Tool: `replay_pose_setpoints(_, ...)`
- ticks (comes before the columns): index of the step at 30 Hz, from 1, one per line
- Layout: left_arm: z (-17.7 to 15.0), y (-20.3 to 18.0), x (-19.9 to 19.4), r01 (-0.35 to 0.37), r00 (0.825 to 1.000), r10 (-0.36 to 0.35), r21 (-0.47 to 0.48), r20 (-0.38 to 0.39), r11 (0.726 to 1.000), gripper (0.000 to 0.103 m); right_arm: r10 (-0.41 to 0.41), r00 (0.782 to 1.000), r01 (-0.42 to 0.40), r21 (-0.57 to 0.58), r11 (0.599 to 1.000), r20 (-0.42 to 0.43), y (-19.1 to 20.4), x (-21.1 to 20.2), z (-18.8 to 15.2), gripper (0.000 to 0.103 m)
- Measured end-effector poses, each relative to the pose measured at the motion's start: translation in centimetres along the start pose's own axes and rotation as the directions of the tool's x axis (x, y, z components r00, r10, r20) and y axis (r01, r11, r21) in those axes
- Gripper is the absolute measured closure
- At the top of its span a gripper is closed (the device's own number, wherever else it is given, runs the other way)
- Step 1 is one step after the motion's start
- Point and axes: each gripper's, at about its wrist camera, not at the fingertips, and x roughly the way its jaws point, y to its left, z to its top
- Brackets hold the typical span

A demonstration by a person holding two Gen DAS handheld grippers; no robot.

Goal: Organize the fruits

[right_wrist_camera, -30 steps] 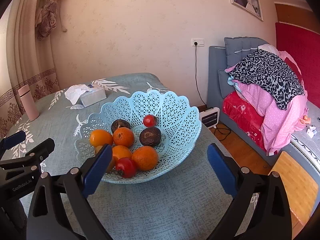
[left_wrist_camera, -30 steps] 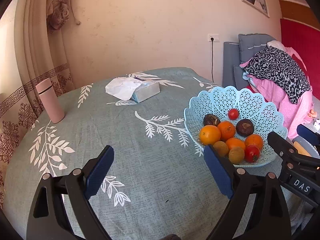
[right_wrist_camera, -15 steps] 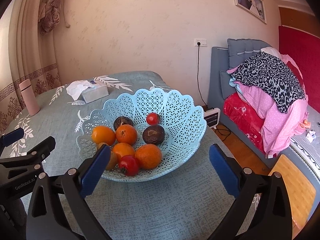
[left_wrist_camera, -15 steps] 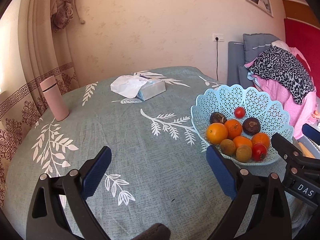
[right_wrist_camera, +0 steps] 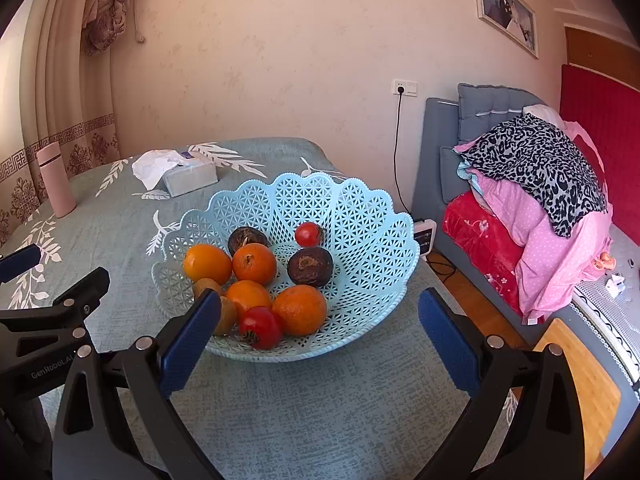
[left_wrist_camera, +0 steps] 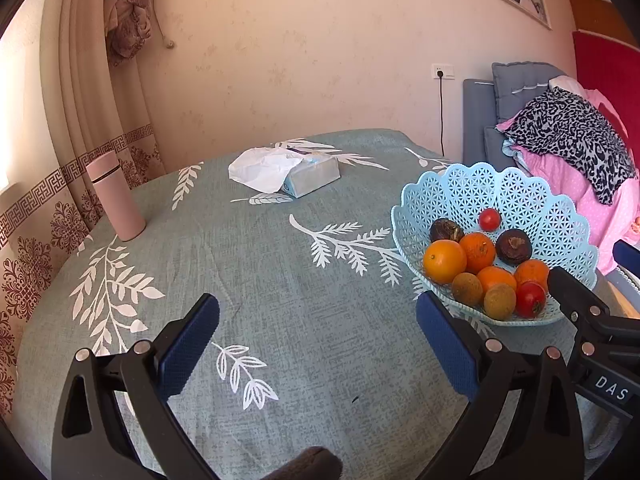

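The left gripper (left_wrist_camera: 318,336) points down at a slant over the table (left_wrist_camera: 280,280), its blue-padded fingers (left_wrist_camera: 188,344) spread wide after just opening further, with only bare tablecloth between them. The right gripper (right_wrist_camera: 320,332) sits at a like slant just beside it, fingers (right_wrist_camera: 190,340) also wide apart and holding nothing. The fruit basket (right_wrist_camera: 360,216) stands on the table ahead of the right gripper, its near rim just beyond and between the right fingers; from the left wrist view the same basket (left_wrist_camera: 460,188) lies off past the right-hand finger. All the fruit is inside it: oranges (right_wrist_camera: 254,264), two red tomatoes (right_wrist_camera: 260,326), two dark round fruits (right_wrist_camera: 310,266) and brownish ones (left_wrist_camera: 467,289) at the near side, one partly hidden behind the right gripper's left finger. Ahead of the left fingers the table is open for a long way; a tissue box (left_wrist_camera: 312,174) lies well beyond them toward the far edge, and a pink bottle (left_wrist_camera: 116,196) stands upright far off to their left, close to the curtain (left_wrist_camera: 80,100). To the right of the right fingers the table edge falls away to wooden floor (right_wrist_camera: 576,380), with a sofa piled with clothes (right_wrist_camera: 536,172) beyond.
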Motion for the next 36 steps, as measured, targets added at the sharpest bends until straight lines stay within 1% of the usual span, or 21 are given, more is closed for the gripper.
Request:
replay_pose_setpoints(23, -0.25, -0.07, 0.34, 0.000, 1.000, 0.000, 0.009, -0.012, 1.000, 0.005, -0.013, 1.000, 0.013, -0.020, 1.000, -0.005, 0.20, 0.20, -0.10, 0.003)
replay_pose_setpoints(36, -0.16, 0.08, -0.04, -0.014, 1.000, 0.014, 0.008, 0.010, 1.000, 0.005, -0.013, 1.000, 0.013, -0.021, 1.000, -0.007, 0.20, 0.23, -0.12, 0.003)
